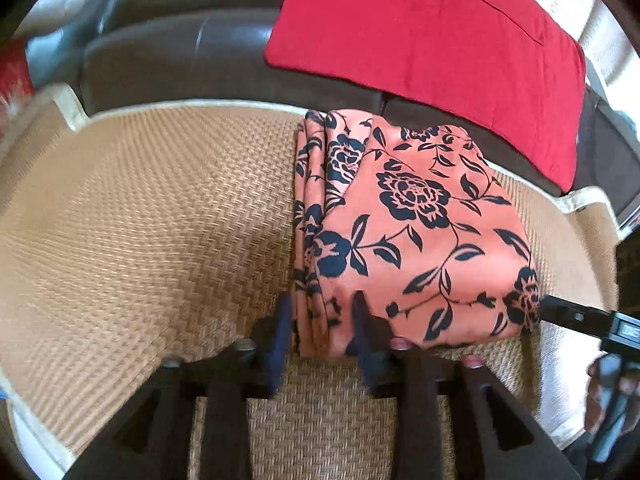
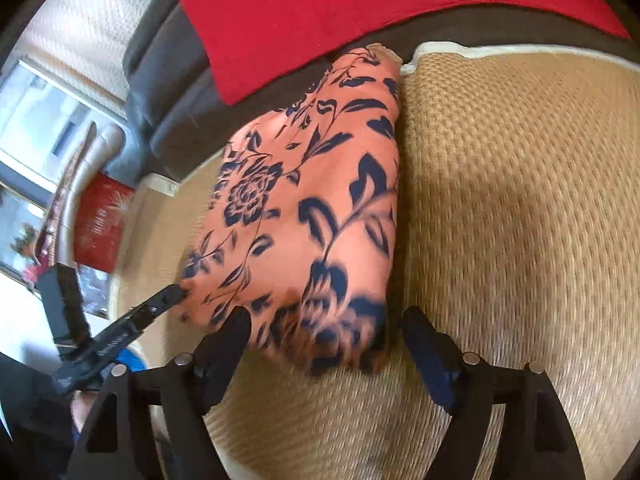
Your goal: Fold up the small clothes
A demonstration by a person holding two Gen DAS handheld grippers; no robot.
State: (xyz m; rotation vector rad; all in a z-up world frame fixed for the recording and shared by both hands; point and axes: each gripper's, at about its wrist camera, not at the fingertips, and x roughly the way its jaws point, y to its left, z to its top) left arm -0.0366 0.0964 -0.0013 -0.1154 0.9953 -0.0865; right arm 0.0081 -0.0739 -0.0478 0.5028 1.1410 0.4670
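**Floral piece folded, both grippers letting go**

Left gripper (image 1: 320, 336): I saw its 2 fingers part-spread astride the near-left edge layers of the floral garment (image 1: 404, 224), no clear pinch. Right gripper (image 2: 324, 336): spread wide around the near-right corner, not clamping. Garment lay as a compact multi-layer rectangle on the woven mat (image 1: 152, 216), far end against the red cushion (image 1: 432, 40). My read: folding essentially done; what's left is backing out, maybe squaring the edges.

Black hand-held gripper (image 1: 322, 320) frames, dark blue fingers (image 1: 280, 332), silver screws.
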